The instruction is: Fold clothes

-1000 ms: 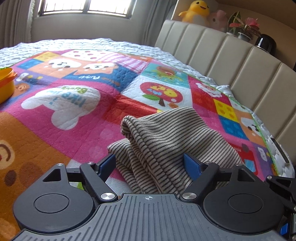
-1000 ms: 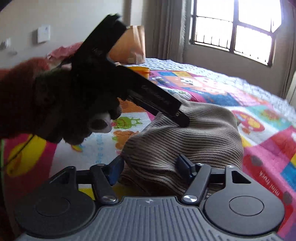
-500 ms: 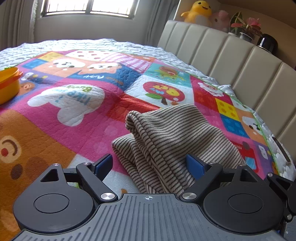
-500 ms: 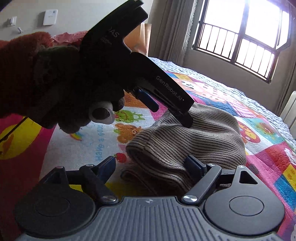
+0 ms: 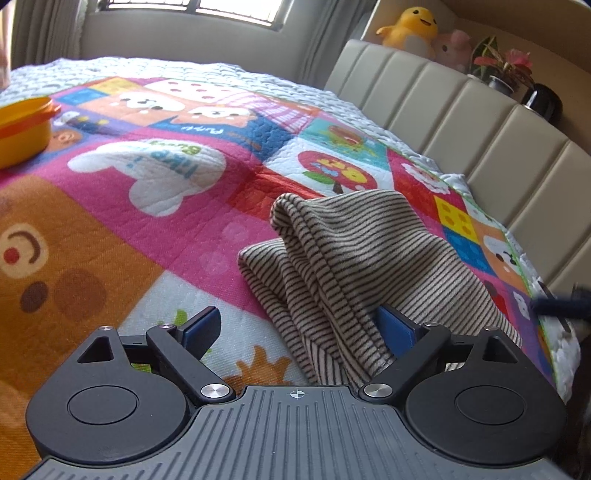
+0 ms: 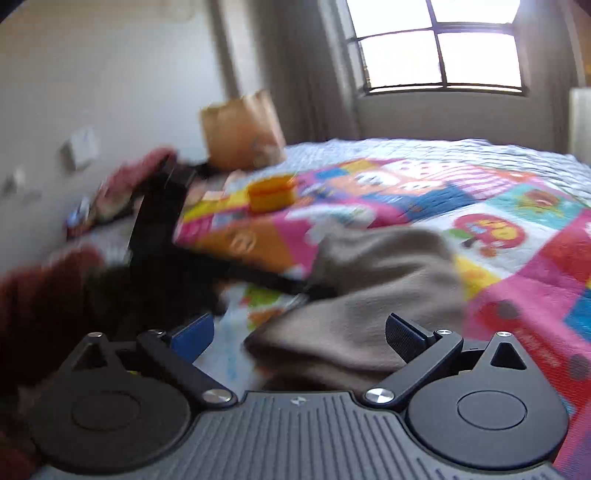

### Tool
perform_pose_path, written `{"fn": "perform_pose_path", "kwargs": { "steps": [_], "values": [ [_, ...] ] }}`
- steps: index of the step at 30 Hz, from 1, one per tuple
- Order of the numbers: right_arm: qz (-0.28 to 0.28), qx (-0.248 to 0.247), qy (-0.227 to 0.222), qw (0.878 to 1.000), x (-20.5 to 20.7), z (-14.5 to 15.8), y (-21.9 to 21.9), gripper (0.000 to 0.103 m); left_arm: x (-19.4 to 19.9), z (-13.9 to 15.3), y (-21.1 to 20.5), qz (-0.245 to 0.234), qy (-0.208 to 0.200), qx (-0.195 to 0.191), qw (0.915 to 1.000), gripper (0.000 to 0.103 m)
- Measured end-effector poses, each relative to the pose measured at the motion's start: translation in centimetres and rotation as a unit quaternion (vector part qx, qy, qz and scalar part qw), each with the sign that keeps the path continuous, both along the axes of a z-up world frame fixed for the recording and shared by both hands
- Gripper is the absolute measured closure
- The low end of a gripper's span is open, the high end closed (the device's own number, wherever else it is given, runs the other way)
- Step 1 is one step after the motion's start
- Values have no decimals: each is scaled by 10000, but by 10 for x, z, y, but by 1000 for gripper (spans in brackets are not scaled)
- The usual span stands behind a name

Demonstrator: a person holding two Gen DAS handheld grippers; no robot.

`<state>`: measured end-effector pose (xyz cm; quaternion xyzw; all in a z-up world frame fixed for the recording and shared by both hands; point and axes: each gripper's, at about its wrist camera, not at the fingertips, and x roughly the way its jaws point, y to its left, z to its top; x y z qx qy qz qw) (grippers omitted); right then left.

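Your striped garment (image 5: 369,258) is bunched into a thick folded mound, beige with thin dark stripes, one rounded fold peaking at its far left corner. It lies on the patchwork quilt (image 5: 147,206), toward the padded headboard (image 5: 480,122) side of the bed. In the right wrist view it reads only as a blurred brown heap (image 6: 376,288).

Quilt: bright cartoon panels. A yellow tub (image 5: 22,129) sits on it at far left. Plush toys (image 5: 410,27) and a potted plant (image 5: 502,64) line the ledge above the headboard; window behind.

Your left gripper (image 5: 301,328) is spread wide, the cloth's near edge lying between the fingers, against the right one. Your right gripper (image 6: 301,336) is likewise spread, holding nothing, with the cloth just ahead.
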<state>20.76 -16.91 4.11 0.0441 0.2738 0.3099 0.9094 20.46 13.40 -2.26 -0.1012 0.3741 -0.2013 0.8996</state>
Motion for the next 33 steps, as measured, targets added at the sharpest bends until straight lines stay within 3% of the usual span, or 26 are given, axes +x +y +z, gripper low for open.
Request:
{"fn": "perform_pose_path", "kwargs": {
  "steps": [5,9,11,14,16,19,23,30,33],
  "values": [
    [-940,201,512,9941,78,4,-37,54,-4,-3,2,50,-3,-78,10000,8],
    [-1174,256,1484,9816,135,-44,-23,55,-6,-2,6,34,3,-58,10000,8],
    [-1122,452,1724,9776,137,-58,-12,59,-6,-3,8,50,21,-57,10000,7],
    [-623,-61,765,9951,99,-37,24,52,-10,-6,14,69,-25,-6,10000,4],
    [-515,-604,421,9960,83,-29,41,52,-12,-9,19,68,-20,-87,9999,4],
    [-707,-1105,460,9903,83,-31,46,52,-12,-8,15,129,-35,-97,9999,4],
    [-885,-1059,532,9890,85,-38,39,51,-16,7,13,204,-59,-96,9997,8],
    [-897,-1124,405,9888,83,-41,35,50,-29,38,13,173,-87,-812,9965,8],
    [-887,-1112,366,9892,81,-41,34,50,-24,32,0,51,104,-690,9975,8]
  ]
}}
